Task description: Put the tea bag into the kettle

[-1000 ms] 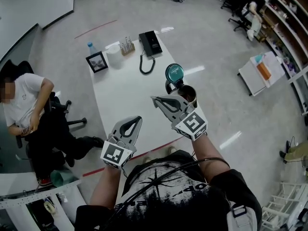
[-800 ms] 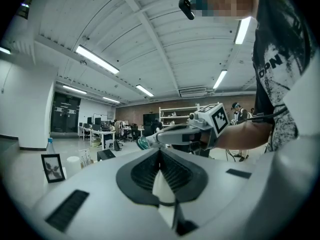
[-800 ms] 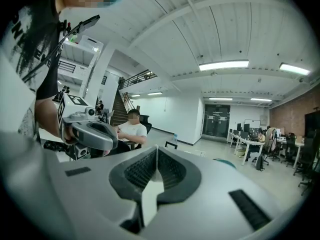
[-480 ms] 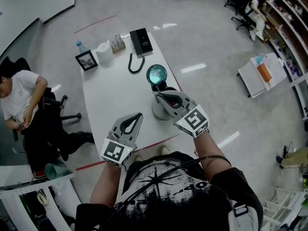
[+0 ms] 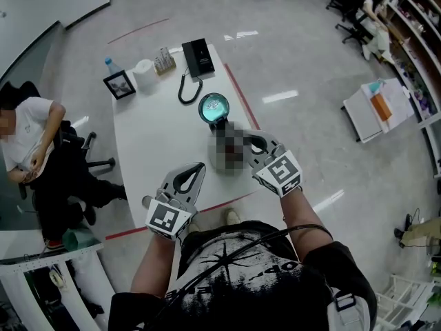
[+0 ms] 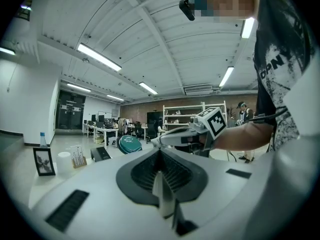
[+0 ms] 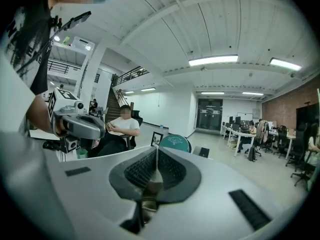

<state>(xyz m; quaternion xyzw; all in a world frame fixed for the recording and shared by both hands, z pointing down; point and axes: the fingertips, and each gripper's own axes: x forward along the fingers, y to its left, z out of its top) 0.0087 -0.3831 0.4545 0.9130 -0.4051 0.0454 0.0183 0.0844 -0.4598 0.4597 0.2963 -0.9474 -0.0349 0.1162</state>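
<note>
The kettle stands on the white table (image 5: 151, 143); its open teal lid (image 5: 213, 107) stands upright, and a blur patch hides its body. The lid also shows in the left gripper view (image 6: 130, 144) and the right gripper view (image 7: 175, 143). My right gripper (image 5: 249, 143) hangs over the kettle's body, jaws shut (image 7: 156, 148). No tea bag shows clearly; I cannot tell whether anything is pinched. My left gripper (image 5: 200, 165) hovers at the table's near edge, left of the kettle, shut and empty (image 6: 160, 150).
At the table's far end are a black desk phone (image 5: 198, 57), a small holder (image 5: 163, 59), a white cup (image 5: 143, 74), a photo frame (image 5: 119, 84) and a bottle (image 5: 110, 65). A person (image 5: 27, 150) sits left of the table. Red tape marks the floor.
My right gripper has moved from beside the kettle's mouth to over the kettle body. The left gripper has stayed about where it was.
</note>
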